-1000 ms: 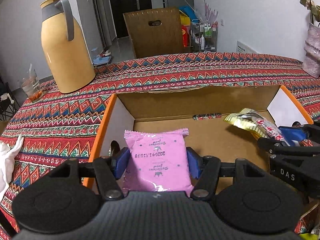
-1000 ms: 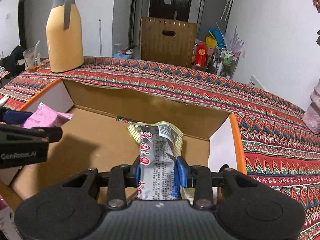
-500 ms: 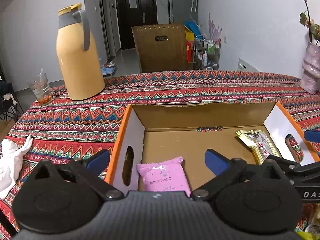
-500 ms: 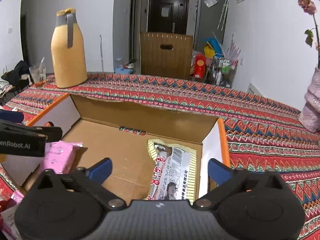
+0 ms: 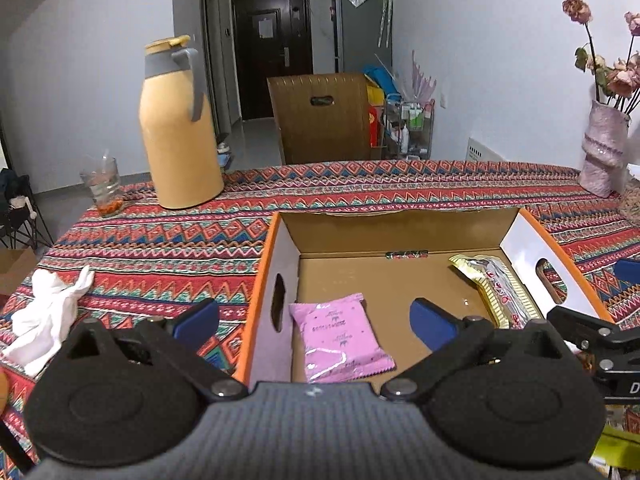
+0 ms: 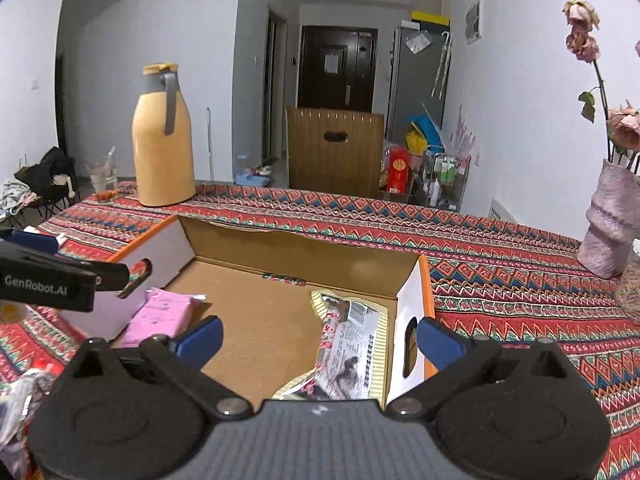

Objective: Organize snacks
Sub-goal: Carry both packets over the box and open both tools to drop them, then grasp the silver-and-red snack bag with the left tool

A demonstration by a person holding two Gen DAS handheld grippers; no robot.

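An open cardboard box (image 5: 264,280) with orange rims sits on the patterned tablecloth; it also shows in the right wrist view (image 6: 428,280). A pink snack packet (image 5: 340,342) lies flat at the box's left side, also seen in the right wrist view (image 6: 160,314). A silver-and-yellow snack packet (image 5: 500,288) lies at the box's right side, also in the right wrist view (image 6: 352,348). My left gripper (image 5: 316,320) is open and empty, raised above the pink packet. My right gripper (image 6: 320,338) is open and empty, raised above the silver packet.
A yellow thermos jug (image 5: 180,132) and a glass (image 5: 104,188) stand at the back left. A white cloth (image 5: 48,316) lies left of the box. A pink vase (image 5: 604,148) with flowers stands at the far right. A wooden chair (image 5: 320,120) is behind the table.
Both grippers opened and let their packets go into the box, then pulled back and up. The pink packet now lies at the left, the silver one at the right.
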